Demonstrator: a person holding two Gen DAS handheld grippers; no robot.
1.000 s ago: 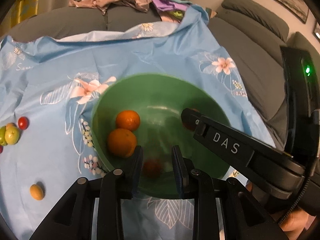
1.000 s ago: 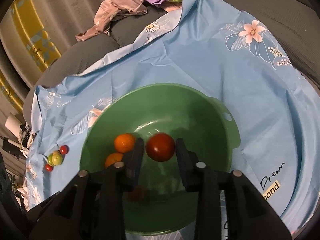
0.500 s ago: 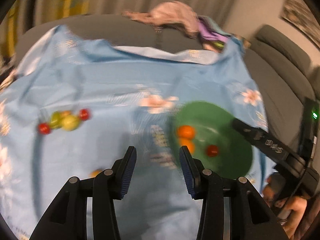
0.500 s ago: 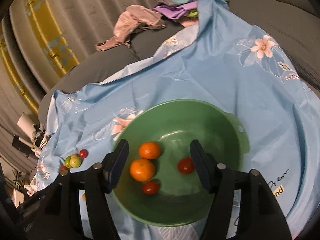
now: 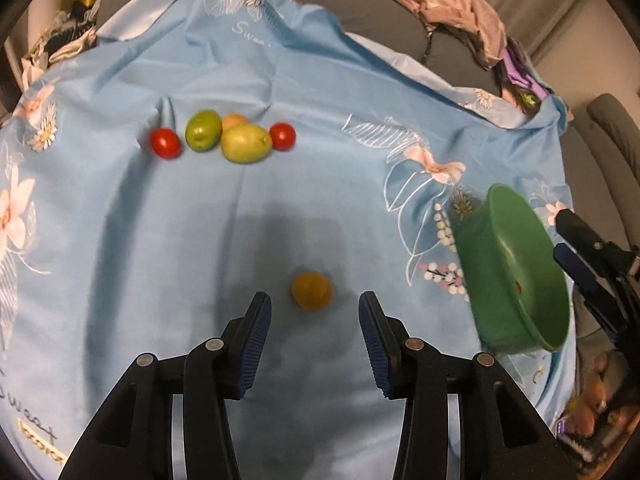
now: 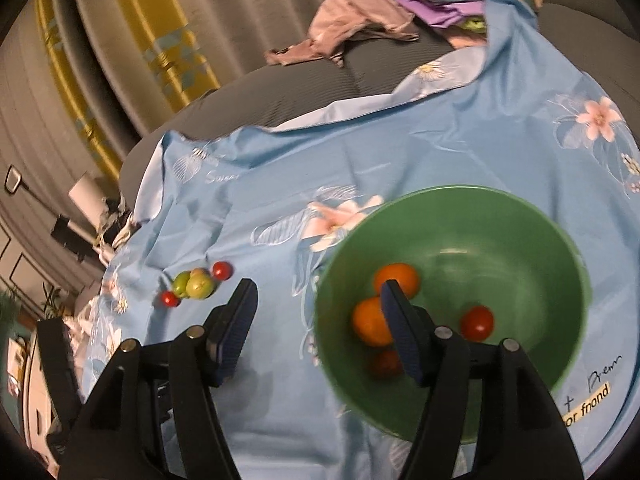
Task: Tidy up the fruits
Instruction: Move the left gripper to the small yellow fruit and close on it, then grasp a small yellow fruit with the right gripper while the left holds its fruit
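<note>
— Which fruit now?
— I'm lining the released left hand-held gripper (image 5: 311,322) over the small orange fruit (image 5: 311,290) on the blue cloth (image 5: 200,220); next I'm lowering and clenching.
— Right hand-held gripper (image 6: 316,320)?
— Released, beside the green bowl (image 6: 560,240).

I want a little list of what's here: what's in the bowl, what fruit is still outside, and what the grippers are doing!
Surface: blue flowered cloth
Bowl: green bowl
In the bowl: two oranges, at least one red tomato
Near left gripper: small yellow-orange fruit
Far cluster: two green fruits, two tomatoes, one more fruit half hidden
Left gripper: open, empty
Right gripper: open, empty
</note>
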